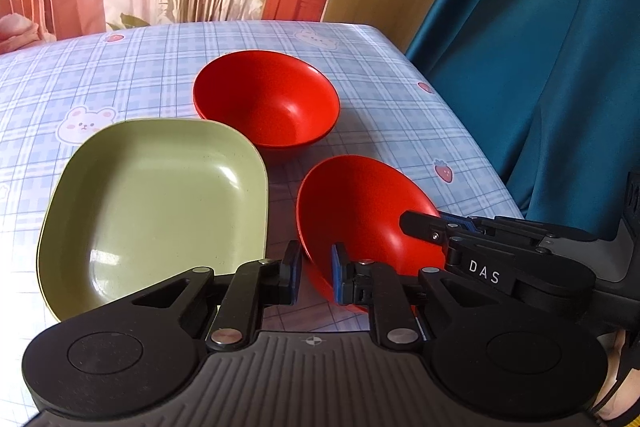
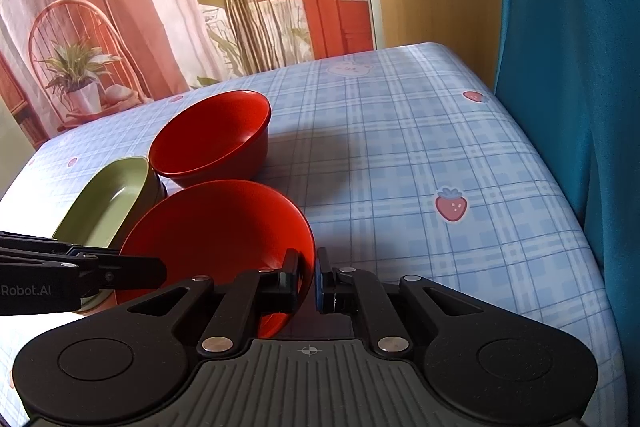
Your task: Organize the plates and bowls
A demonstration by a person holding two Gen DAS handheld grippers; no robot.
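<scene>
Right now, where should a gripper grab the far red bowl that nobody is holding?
Pinch the far red bowl by its thin rim, one finger inside and one outside, coming down from above. Its smooth round wall gives no handle. Its right side is open table; the green plate sits close on its left.
</scene>
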